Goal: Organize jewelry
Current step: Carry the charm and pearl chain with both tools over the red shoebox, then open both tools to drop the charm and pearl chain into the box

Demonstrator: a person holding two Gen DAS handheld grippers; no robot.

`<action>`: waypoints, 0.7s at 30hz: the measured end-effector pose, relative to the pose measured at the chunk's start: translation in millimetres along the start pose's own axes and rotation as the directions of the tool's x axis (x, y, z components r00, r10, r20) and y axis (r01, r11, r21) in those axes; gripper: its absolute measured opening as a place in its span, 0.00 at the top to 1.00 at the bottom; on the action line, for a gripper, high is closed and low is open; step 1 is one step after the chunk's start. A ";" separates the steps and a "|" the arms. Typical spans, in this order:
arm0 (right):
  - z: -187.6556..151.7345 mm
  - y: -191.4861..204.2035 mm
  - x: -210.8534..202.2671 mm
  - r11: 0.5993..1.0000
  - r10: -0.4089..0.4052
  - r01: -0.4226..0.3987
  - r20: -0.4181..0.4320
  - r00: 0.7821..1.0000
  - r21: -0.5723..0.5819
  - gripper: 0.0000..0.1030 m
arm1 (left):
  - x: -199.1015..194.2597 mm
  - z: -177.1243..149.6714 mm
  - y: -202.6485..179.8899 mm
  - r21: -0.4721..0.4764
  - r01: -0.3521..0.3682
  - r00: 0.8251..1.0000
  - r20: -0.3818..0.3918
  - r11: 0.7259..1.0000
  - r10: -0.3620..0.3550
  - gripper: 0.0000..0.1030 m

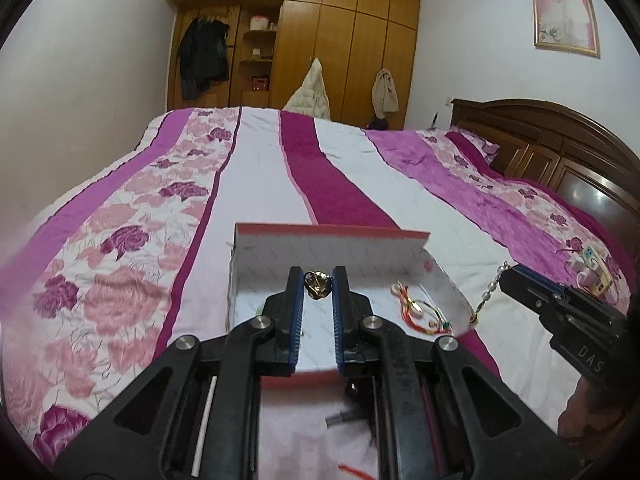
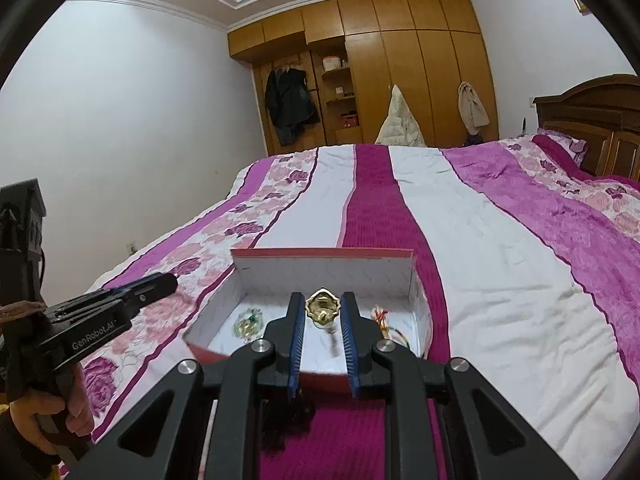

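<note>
Your right tongs (image 1: 505,271) pinch the white pearl chain with a gold end (image 1: 488,294), which dangles just outside the right wall of the open red box with a white lining (image 1: 332,246) on the bed. You are mid-transfer, I judge: next, swing it over the wall and let go. Your left tongs (image 1: 316,286) stand narrowly parted above the box, seemingly empty, with the gold ornament (image 1: 317,285) lying beyond them.
</note>
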State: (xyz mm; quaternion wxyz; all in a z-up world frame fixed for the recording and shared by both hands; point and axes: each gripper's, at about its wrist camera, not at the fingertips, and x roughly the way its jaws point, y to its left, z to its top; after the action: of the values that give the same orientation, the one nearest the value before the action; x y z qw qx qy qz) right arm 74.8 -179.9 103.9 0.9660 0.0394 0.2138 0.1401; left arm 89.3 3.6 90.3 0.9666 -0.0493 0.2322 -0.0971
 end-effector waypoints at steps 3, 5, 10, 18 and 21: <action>2.2 -2.1 11.2 1.000 -0.015 0.015 0.011 1.000 -0.006 0.81 | 11.1 1.9 1.2 -0.005 -0.004 1.000 0.015 1.000 0.004 0.95; 3.4 -4.4 19.4 1.000 -0.028 0.028 0.019 0.999 -0.011 0.81 | 20.3 2.1 2.0 -0.007 -0.011 1.000 0.022 1.000 0.011 0.95; 3.0 -11.4 42.3 0.998 -0.058 0.059 0.028 0.998 -0.017 0.81 | 44.0 -1.9 5.2 -0.007 -0.039 0.999 0.029 0.999 0.039 0.95; -6.9 -26.6 86.2 0.992 -0.121 0.121 0.011 0.993 -0.032 0.81 | 76.4 -14.2 10.4 0.004 -0.083 0.997 0.011 0.997 0.083 0.95; -11.6 -33.1 100.0 0.990 -0.139 0.139 -0.015 0.990 -0.027 0.81 | 85.7 -18.8 11.8 0.005 -0.095 0.995 -0.007 0.995 0.095 0.95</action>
State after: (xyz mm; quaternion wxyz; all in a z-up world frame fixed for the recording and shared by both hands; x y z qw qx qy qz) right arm 165.2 -182.7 48.7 0.9720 0.0109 0.2222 0.0756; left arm 157.4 -3.9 34.4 0.9693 -0.0354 0.2377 -0.0516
